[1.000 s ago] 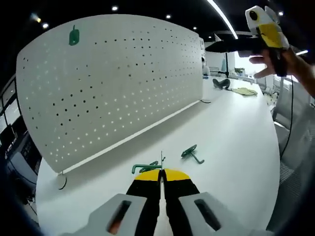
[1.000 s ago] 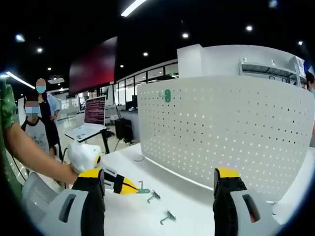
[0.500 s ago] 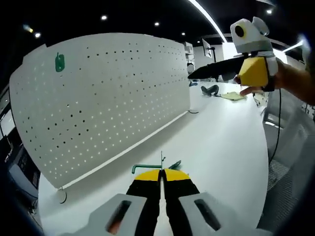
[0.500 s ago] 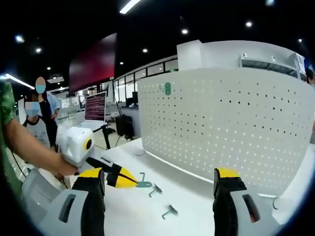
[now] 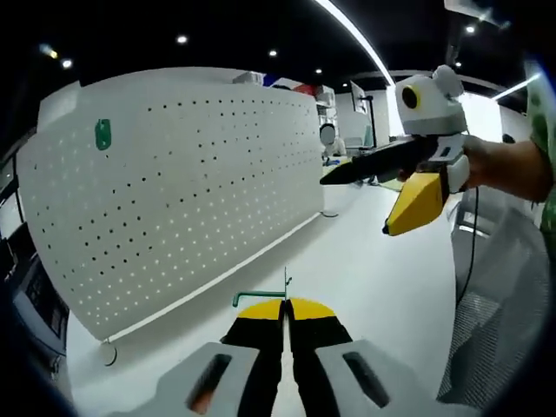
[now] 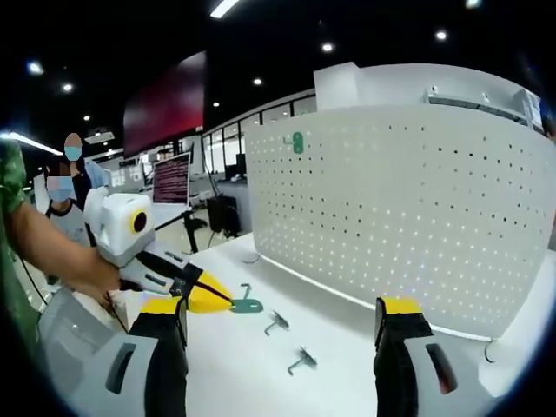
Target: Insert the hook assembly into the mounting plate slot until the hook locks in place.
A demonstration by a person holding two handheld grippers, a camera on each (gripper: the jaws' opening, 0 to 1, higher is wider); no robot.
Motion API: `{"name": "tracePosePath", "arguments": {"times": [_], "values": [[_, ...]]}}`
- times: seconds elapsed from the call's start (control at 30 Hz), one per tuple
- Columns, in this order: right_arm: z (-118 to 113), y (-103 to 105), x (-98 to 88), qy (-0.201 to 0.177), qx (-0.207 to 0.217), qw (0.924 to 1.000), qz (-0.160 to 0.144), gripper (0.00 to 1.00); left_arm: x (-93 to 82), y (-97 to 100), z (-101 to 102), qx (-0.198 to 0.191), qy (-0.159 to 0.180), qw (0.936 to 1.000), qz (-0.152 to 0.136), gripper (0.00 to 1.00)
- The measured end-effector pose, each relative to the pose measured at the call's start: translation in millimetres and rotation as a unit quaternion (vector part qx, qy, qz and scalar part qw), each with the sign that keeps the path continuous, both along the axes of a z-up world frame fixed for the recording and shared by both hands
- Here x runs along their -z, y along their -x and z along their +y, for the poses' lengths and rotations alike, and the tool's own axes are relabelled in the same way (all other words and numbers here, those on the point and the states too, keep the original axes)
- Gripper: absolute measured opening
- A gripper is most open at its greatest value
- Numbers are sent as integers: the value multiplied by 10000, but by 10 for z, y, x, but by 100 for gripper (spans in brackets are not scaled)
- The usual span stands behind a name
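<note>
The perforated panel stands upright along the far edge of the table. A small hook plate sits on the panel's face near its upper left corner. In front of the panel, two loose hooks lie on the table, apart from each other. Left of them, the left claw holds a hook assembly just above the table. In the left gripper view, the right claw hangs right of the panel, above the table.

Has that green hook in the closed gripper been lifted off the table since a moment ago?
Yes. The left gripper has carried the green hook up, away from the two hooks lying on the white table.
</note>
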State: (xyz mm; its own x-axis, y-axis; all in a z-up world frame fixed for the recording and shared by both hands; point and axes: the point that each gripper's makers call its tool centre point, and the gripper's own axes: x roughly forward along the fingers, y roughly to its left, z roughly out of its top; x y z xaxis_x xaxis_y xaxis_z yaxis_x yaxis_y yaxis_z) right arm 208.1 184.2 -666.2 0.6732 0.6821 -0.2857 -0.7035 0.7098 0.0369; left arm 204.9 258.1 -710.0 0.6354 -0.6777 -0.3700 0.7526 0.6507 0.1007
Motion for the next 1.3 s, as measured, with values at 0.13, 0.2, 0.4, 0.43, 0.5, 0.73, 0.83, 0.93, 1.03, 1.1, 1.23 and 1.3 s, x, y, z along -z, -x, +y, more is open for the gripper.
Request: {"name": "tracePosePath", "arguments": {"times": [0.13, 0.2, 0.4, 0.43, 0.5, 0.73, 0.83, 0.93, 1.03, 1.1, 1.23, 1.3], "values": [[7, 17, 20, 13, -82, 10000, 27, 85, -69, 53, -40, 112, -7, 9999, -46, 1], [5, 17, 23, 24, -90, 10000, 15, 85, -102, 82, -66, 173, -19, 9998, -77, 1], [18, 48, 36, 23, -192, 9998, 22, 77, -156, 137, -121, 316, -42, 9994, -115, 1], [26, 64, 50, 23, -238, 9997, 61, 75, -163, 143, -128, 333, -45, 9994, -125, 1], [24, 63, 68, 71, -271, 9996, 39, 72, -169, 152, -141, 372, -52, 9992, -120, 1], [61, 70, 82, 162, -521, 9985, -10, 53, -187, 182, -194, 506, -76, 9986, -122, 1], [85, 80, 89, 192, -626, 9979, -20, 46, -202, 196, -211, 554, -83, 9983, -135, 1], [109, 97, 107, 248, -731, 9970, -36, 40, -212, 211, -225, 613, -83, 9980, -142, 1], [123, 116, 123, 256, -801, 9965, -16, 35, -212, 233, -240, 682, -92, 9975, -137, 1], [130, 126, 129, 273, -844, 9961, -21, 32, -208, 251, -251, 737, -86, 9972, -120, 1], [139, 147, 139, 326, -945, 9950, -37, 25, -208, 276, -270, 807, -111, 9966, -127, 1], [144, 152, 144, 383, -992, 9943, -89, 22, -212, 290, -286, 861, -114, 9961, -131, 1]]}}
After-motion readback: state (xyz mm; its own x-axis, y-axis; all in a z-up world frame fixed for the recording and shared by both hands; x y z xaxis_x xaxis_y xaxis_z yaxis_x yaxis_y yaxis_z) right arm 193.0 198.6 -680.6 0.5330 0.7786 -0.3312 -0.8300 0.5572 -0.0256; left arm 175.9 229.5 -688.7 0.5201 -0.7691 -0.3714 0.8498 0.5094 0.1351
